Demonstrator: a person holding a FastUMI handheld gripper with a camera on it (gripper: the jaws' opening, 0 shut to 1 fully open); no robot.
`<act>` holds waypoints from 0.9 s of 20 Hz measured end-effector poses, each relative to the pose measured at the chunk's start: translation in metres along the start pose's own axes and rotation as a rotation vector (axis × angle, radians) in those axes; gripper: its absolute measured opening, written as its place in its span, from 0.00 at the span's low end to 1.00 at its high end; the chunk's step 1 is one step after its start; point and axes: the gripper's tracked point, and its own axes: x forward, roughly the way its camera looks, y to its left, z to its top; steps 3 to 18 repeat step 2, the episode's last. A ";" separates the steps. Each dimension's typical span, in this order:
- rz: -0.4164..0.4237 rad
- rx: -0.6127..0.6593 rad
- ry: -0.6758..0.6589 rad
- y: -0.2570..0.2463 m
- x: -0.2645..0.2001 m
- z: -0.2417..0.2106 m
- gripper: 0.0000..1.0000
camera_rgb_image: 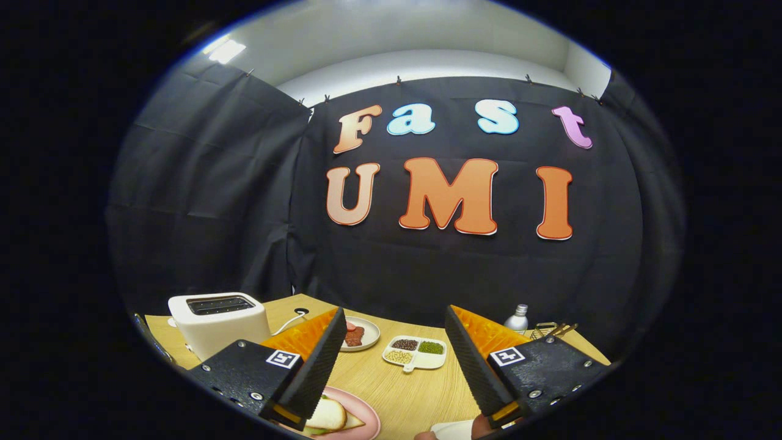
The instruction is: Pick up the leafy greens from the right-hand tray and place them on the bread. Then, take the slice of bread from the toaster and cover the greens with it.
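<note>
While the gripper (394,360) hangs wide open and empty above the table (403,391), bread (327,415) rests on the pink plate (366,421) beside the toaster (217,324).

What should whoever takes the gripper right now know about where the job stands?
Gripper: open, holding nothing, raised above the wooden table.
Pink plate, just below the left finger: bread with greens showing under a slice, so the stack looks covered.
Toaster, beyond the left finger: slots look empty.
Done, apparently: greens placed, top slice on.
Left: check that the top slice sits square, then withdraw.
</note>
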 end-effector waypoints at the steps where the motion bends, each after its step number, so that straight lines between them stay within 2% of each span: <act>1: 0.000 0.002 -0.006 0.001 0.000 0.003 0.97; 18: -0.001 0.000 -0.011 0.001 0.000 0.004 0.97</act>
